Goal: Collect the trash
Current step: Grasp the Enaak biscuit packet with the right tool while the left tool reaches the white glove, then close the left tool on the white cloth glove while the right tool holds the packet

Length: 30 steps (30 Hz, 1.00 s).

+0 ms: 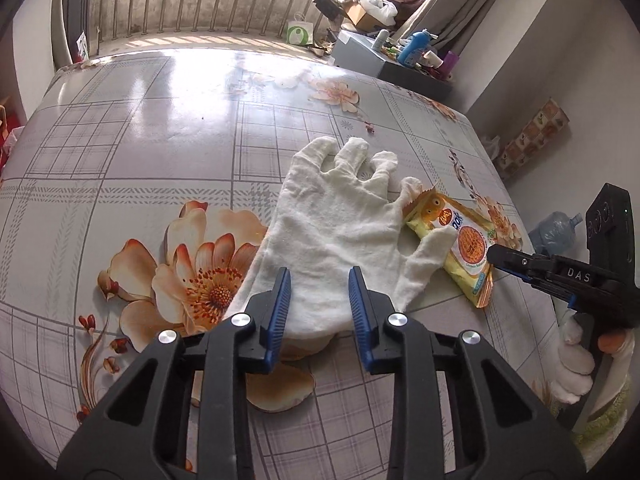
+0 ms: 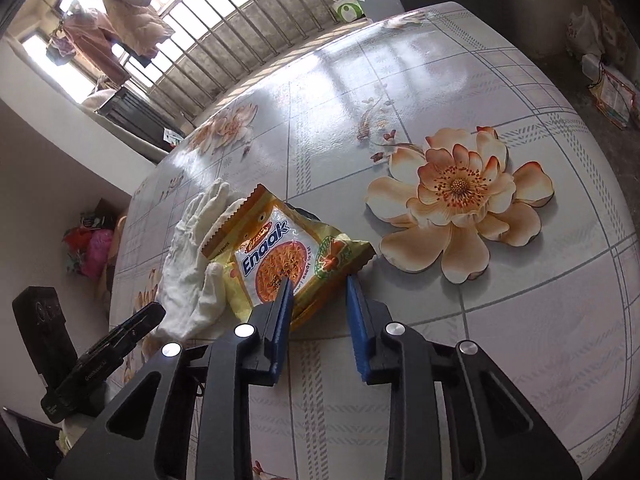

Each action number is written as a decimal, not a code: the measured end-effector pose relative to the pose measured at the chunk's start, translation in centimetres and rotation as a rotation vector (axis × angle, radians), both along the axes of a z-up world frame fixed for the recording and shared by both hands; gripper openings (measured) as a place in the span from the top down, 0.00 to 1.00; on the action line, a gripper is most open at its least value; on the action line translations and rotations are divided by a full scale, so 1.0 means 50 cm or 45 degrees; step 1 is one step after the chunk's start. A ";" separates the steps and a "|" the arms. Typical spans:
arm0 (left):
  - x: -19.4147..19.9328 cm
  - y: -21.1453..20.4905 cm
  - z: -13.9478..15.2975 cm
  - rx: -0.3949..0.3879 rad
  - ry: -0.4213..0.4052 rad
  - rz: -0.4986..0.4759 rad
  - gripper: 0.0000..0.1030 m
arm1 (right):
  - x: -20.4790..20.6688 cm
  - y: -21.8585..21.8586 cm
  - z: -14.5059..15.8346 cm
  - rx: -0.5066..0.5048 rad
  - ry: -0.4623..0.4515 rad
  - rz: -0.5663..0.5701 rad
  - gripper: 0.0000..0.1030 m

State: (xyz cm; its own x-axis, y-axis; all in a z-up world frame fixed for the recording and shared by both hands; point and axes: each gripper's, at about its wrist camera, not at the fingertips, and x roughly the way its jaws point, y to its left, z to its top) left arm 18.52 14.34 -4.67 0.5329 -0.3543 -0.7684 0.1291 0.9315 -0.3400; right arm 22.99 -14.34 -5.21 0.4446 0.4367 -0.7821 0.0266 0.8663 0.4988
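Left tongs [image 1: 319,276] sit lowest in frame, jaws narrowed over the cuff end of a white glove [image 1: 332,224], blue pads not visibly pinching it. Glove lies flat on the floral tabletop [image 1: 160,128], its thumb overlapping a yellow snack wrapper [image 2: 288,256]. Right tongs [image 2: 320,284] also narrowed, jaws straddling the wrapper's near edge, one pad on top of it; grip not clear. Wrapper lies just beside the glove, touching it. A gloved hand [image 1: 576,360] holds the right tool at the tabletop edge.
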 end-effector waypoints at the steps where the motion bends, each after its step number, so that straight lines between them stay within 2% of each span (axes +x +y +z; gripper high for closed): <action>1: -0.004 -0.006 -0.001 -0.008 0.002 -0.016 0.74 | -0.002 -0.002 -0.006 0.037 0.010 -0.001 0.83; 5: -0.021 -0.038 -0.003 -0.018 0.013 -0.109 0.74 | -0.015 -0.016 -0.015 0.076 0.026 -0.020 0.90; 13: -0.095 -0.132 -0.007 -0.052 0.020 -0.356 0.74 | -0.108 -0.078 0.005 0.031 0.015 -0.102 0.92; 19: -0.140 -0.185 -0.016 -0.164 0.086 -0.523 0.74 | -0.210 -0.163 0.029 -0.047 0.002 -0.239 0.92; 24: -0.185 -0.225 -0.028 -0.273 0.168 -0.669 0.74 | -0.272 -0.211 0.039 -0.053 -0.005 -0.347 0.92; 28: -0.184 -0.218 -0.021 -0.291 0.157 -0.655 0.73 | -0.284 -0.219 0.041 -0.039 -0.006 -0.388 0.92; 29: -0.179 -0.212 -0.016 -0.296 0.148 -0.645 0.72 | -0.286 -0.219 0.038 -0.039 -0.007 -0.391 0.92; 30: -0.171 -0.213 -0.009 -0.300 0.135 -0.640 0.65 | -0.278 -0.217 0.038 -0.038 -0.004 -0.392 0.92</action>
State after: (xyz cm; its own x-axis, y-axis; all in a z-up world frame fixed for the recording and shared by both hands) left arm 9.95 3.68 -5.13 0.1783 -0.7132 -0.6779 0.4912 0.6615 -0.5667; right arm 9.11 -25.20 -3.33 0.5549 0.2582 -0.7908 0.2886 0.8318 0.4741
